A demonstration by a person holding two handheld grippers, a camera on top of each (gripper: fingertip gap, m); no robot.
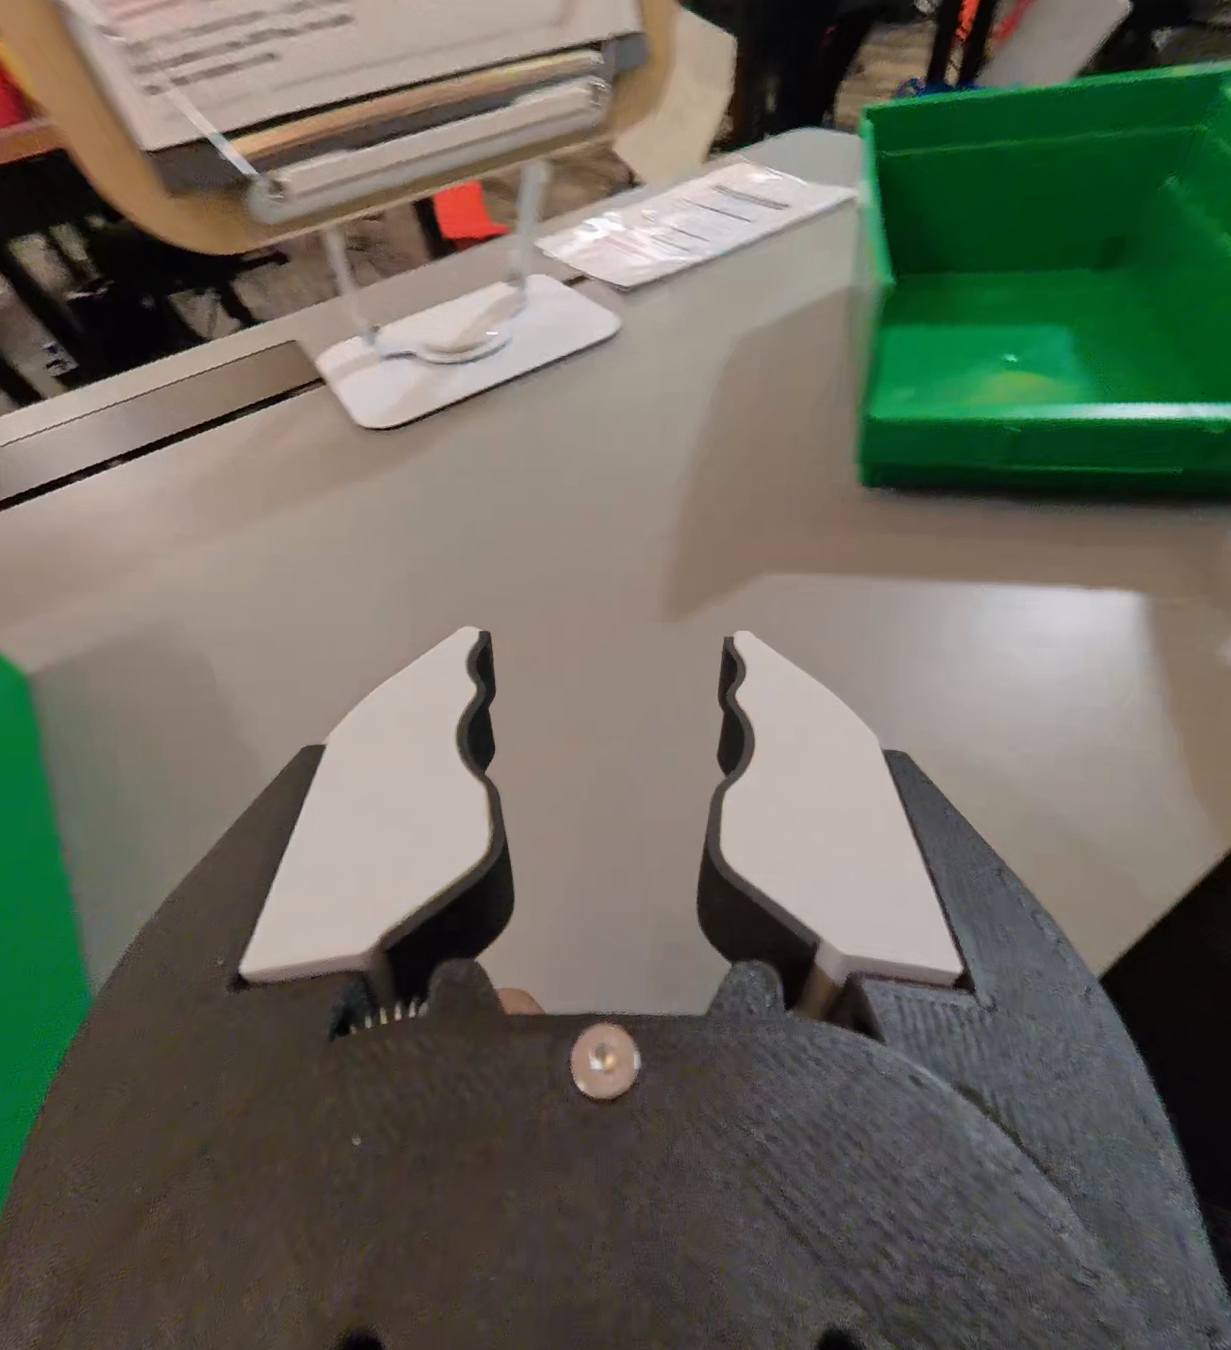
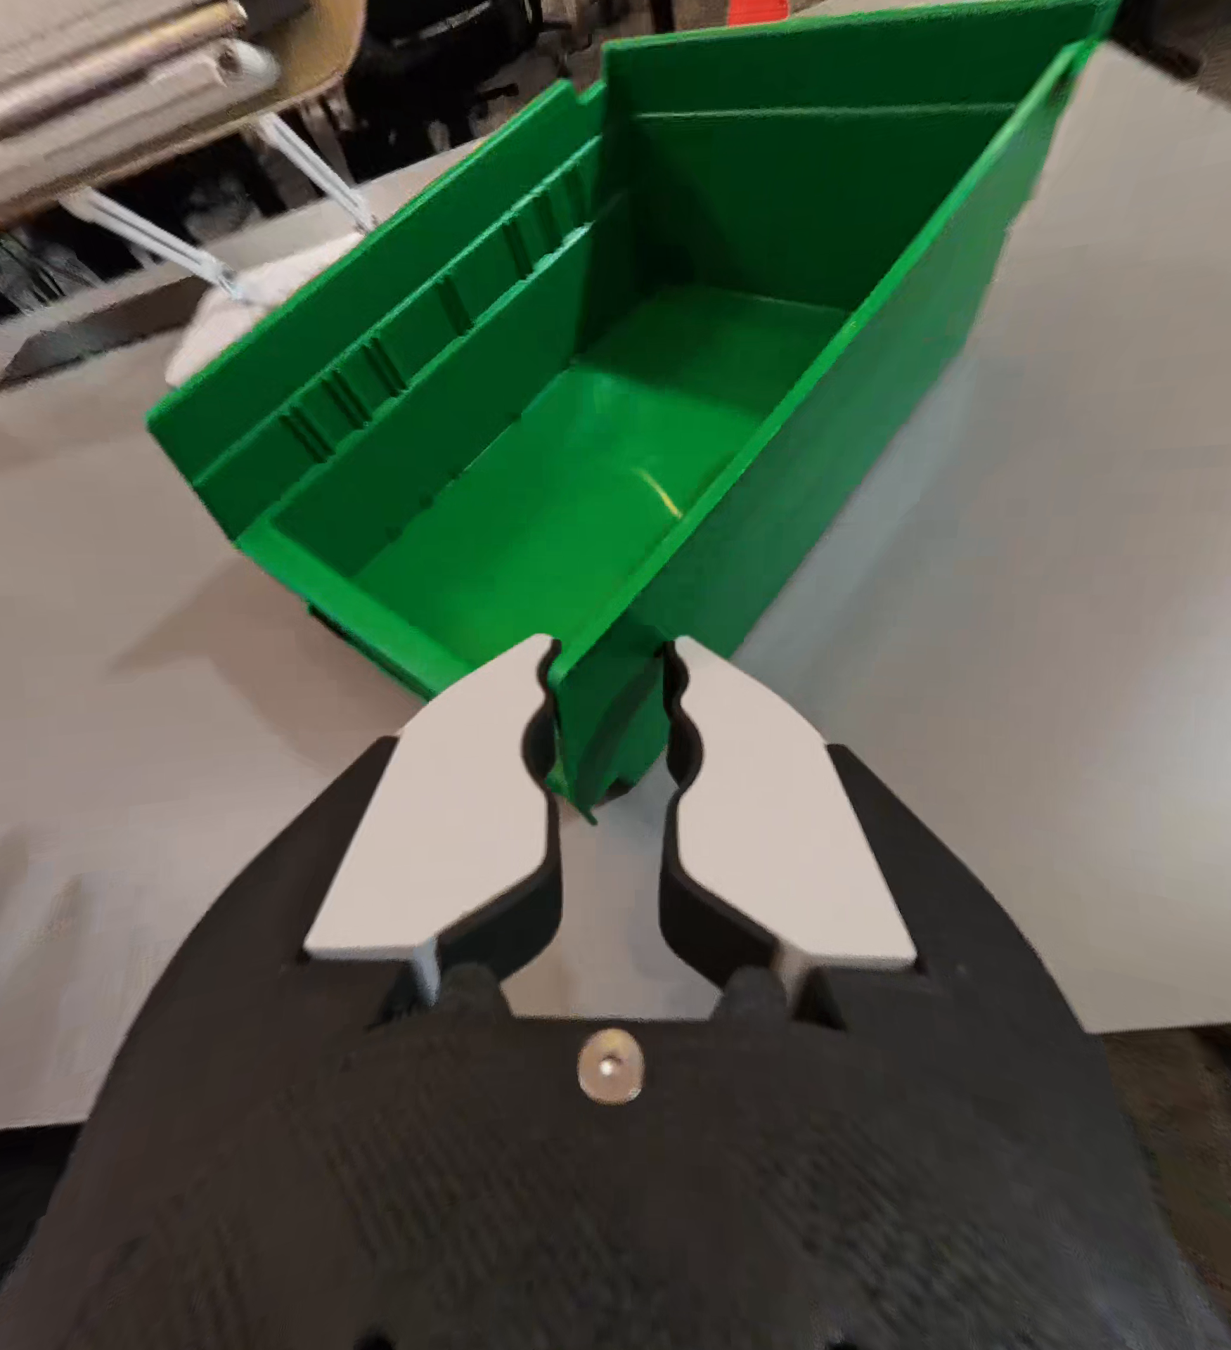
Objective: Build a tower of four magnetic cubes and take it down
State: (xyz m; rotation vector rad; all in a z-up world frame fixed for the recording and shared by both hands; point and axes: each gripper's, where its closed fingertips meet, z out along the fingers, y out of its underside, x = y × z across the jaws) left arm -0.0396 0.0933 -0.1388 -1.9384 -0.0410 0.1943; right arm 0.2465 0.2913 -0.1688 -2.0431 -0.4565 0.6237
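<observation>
- Your left wrist view looks forward and down along the left gripper (image 1: 606, 643), over the grey table (image 1: 451, 548), toward its far edge.
- It sees the green bin (image 1: 1080, 307) well off, at upper right.
- Your right wrist view sits close on that bin (image 2: 597, 409), looking down into it past the right gripper (image 2: 608, 646).
- Both views share the bin, the table and the white stand (image 1: 466, 351) behind.

Bright overhead light glares off my glossy grey tabletop (image 1: 963, 657); soft shadows beneath the green plastic bin (image 2: 597, 475). Motion blur smears backgrounds, and the wide lens bends the edges.
</observation>
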